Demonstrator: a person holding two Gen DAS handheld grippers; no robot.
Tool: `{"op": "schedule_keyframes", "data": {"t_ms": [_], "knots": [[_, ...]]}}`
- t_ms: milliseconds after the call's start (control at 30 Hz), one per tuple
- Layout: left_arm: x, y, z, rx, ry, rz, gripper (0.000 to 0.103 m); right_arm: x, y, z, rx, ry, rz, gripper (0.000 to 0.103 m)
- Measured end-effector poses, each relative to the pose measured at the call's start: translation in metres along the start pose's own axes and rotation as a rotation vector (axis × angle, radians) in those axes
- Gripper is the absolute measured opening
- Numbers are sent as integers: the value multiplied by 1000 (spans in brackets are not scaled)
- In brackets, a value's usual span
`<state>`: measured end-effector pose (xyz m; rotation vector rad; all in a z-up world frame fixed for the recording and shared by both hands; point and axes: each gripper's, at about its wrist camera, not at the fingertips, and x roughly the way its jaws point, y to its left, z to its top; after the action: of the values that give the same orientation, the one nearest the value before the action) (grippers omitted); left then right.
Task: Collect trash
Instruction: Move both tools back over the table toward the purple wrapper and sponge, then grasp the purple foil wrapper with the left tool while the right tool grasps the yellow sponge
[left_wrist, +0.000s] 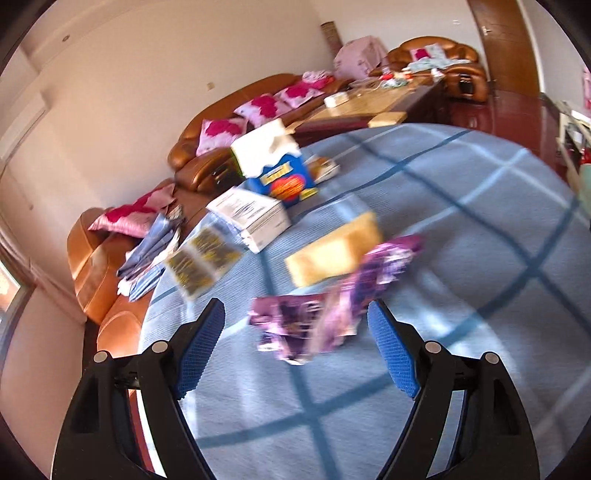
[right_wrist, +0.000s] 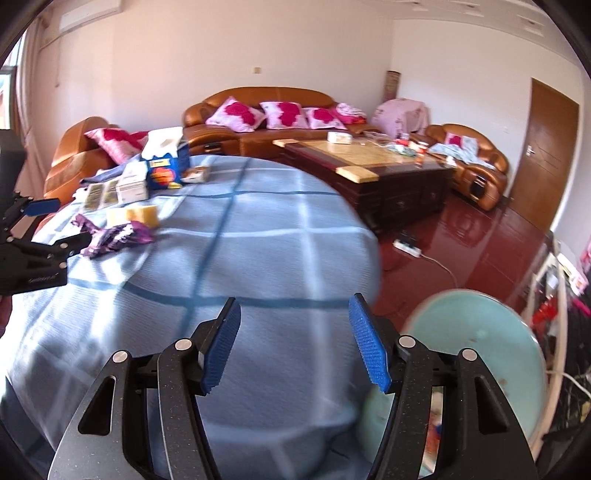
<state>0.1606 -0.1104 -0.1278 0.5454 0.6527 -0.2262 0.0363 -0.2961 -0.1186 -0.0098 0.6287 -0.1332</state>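
A: Risk first: the purple wrapper (left_wrist: 332, 314) is thin, crumpled and lies flat on the blue checked cloth (left_wrist: 461, 221), so the left gripper (left_wrist: 295, 343) may well pinch a fold of cloth along with it, or catch only a corner and let it slip

B: Anything else close by?

A: The yellow sponge (left_wrist: 332, 251) lies just beyond the wrapper, touching or nearly so; a careless scoop could drag it too. The view is blurred, so I cannot tell exactly where their edges meet

B: And the jaws?

A: Left ones stand wide apart, nothing between the pads, which flank the near part of the wrapper without touching it. The right gripper (right_wrist: 295, 347) is also parted and empty, hovering over bare cloth near the table edge, with the pale green bin (right_wrist: 480, 350) just beside and below it

B: So the bin is where it goes?

A: Likely, judging by the scraps inside; a light wrapper could flutter past its rim
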Motion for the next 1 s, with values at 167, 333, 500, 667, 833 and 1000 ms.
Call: {"op": "schedule_keyframes", "data": {"t_ms": [167, 333, 500, 667, 833, 1000], "knots": [[20, 0, -4, 31, 41, -48, 78, 17, 24, 12, -30, 3, 28, 61], [35, -5, -7, 37, 84, -97, 70, 27, 34, 13, -41, 17, 40, 62], [38, 2, -10, 14, 101, -176, 12, 29, 36, 10, -44, 26, 43, 62], [24, 7, -12, 4, 71, -189, 10, 29, 37, 10, -47, 29, 46, 63], [8, 23, -17, -29, 41, -177, 10, 28, 42, 14, -56, 27, 56, 63], [-2, 44, -14, -71, 10, -129, 10, 31, 49, 20, -78, 22, 63, 63]]}}
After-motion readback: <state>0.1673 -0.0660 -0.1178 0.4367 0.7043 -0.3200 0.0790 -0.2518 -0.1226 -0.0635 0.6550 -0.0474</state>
